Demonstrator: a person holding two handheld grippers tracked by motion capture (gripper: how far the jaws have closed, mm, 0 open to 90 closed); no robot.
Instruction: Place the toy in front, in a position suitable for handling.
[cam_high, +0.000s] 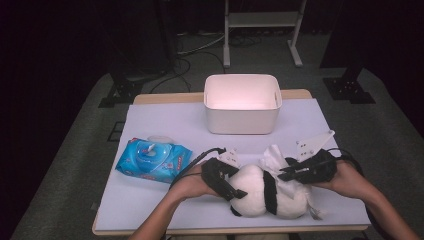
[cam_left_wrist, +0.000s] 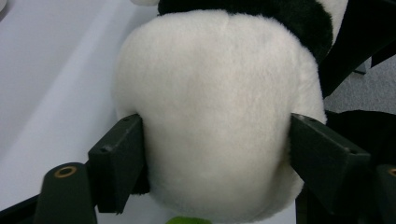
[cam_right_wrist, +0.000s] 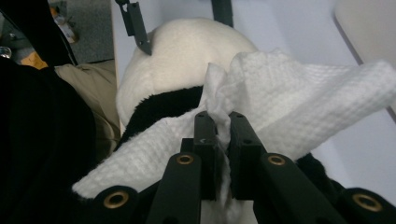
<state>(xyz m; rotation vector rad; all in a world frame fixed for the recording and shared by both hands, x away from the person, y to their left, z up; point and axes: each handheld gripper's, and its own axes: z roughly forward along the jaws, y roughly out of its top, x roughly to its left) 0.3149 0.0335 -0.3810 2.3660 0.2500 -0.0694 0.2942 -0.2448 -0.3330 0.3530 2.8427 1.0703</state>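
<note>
Nearest the camera, a plush panda (cam_high: 262, 192) lies on its side at the front edge of the white bench (cam_high: 160, 125), held from both sides. At far left a blue wet-wipe pack (cam_high: 152, 160) rests flat on the bench, well apart from the toy. Next comes the left gripper (cam_high: 235, 185), its jaws spread wide and pressed into either flank of the panda's white rounded end (cam_left_wrist: 215, 116), the fur bulging between them. Behind the toy, toward the far edge, stands an open white bin (cam_high: 242, 102). On the right, the right gripper (cam_high: 287, 172) has its jaws pinched tight on a white textured wipe (cam_right_wrist: 289, 100), which drapes over the panda's black band and white body.
</note>
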